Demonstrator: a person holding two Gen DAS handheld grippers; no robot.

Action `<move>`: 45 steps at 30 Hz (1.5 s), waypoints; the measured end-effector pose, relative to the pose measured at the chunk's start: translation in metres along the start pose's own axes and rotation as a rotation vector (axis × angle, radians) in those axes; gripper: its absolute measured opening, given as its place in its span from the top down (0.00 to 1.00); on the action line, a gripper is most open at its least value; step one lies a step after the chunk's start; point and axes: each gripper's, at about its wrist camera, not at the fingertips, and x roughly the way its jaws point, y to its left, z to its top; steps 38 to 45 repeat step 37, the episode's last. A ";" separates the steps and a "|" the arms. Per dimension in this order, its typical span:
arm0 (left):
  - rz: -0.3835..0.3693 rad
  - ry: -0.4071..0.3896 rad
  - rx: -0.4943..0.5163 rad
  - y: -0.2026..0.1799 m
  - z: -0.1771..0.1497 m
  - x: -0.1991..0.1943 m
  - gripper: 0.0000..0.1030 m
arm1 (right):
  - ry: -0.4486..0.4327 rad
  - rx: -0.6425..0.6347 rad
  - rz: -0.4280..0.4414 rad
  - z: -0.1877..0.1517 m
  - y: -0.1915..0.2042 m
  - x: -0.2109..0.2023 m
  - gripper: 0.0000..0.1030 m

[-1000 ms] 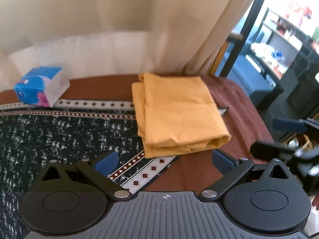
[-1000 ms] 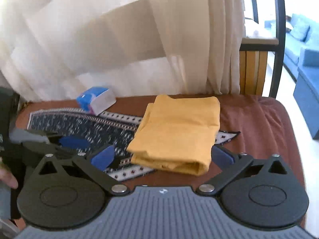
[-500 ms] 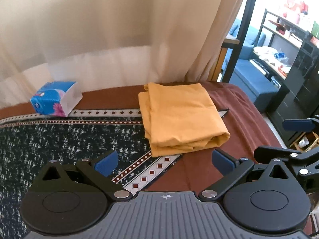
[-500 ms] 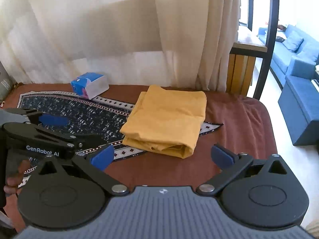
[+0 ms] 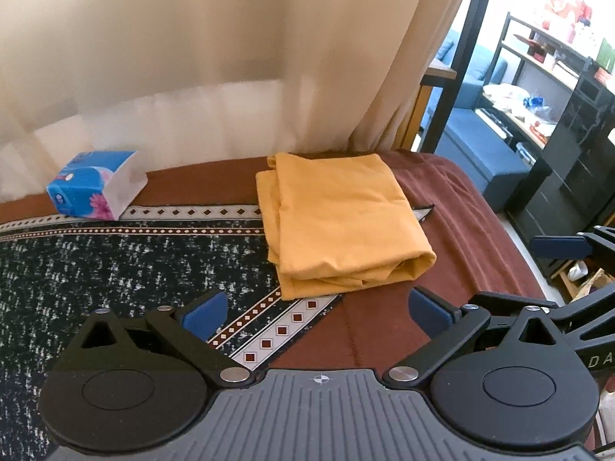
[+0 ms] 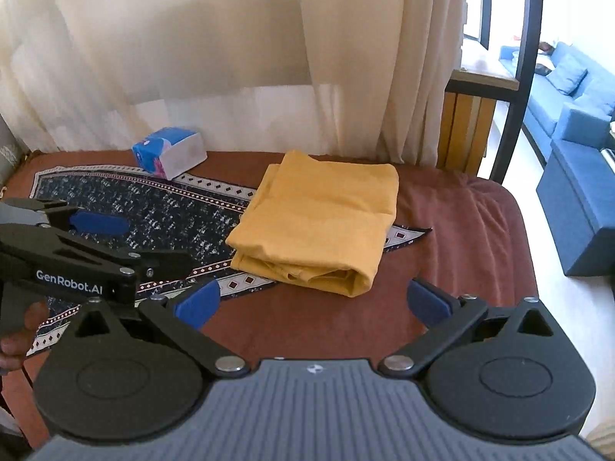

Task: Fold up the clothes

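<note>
Mustard folded cloth (image 5: 342, 226) sits mid-frame on the worktop (image 5: 465, 223); both jaws gape empty, and a careless nudge could spring its loose front layers.

Bed (image 6: 472, 238), brown cover: patterned dark rug (image 6: 153, 211); folded yellow garment (image 6: 319, 230) overlapping rug's corner; tissue pack (image 6: 169, 151) on rug's far edge.
</note>
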 end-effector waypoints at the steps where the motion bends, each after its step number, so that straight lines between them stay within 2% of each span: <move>1: -0.001 0.003 0.001 0.000 0.000 0.001 0.00 | 0.003 0.001 0.000 0.000 -0.001 0.001 0.00; 15: -0.007 0.034 -0.003 -0.001 0.004 0.019 0.00 | 0.034 0.026 -0.006 0.001 -0.014 0.016 0.00; 20: 0.017 0.014 0.025 -0.005 0.004 0.019 0.00 | 0.041 0.025 -0.002 0.001 -0.016 0.019 0.00; 45: 0.006 0.041 -0.006 0.001 0.005 0.024 0.00 | 0.056 0.030 0.011 0.004 -0.021 0.028 0.00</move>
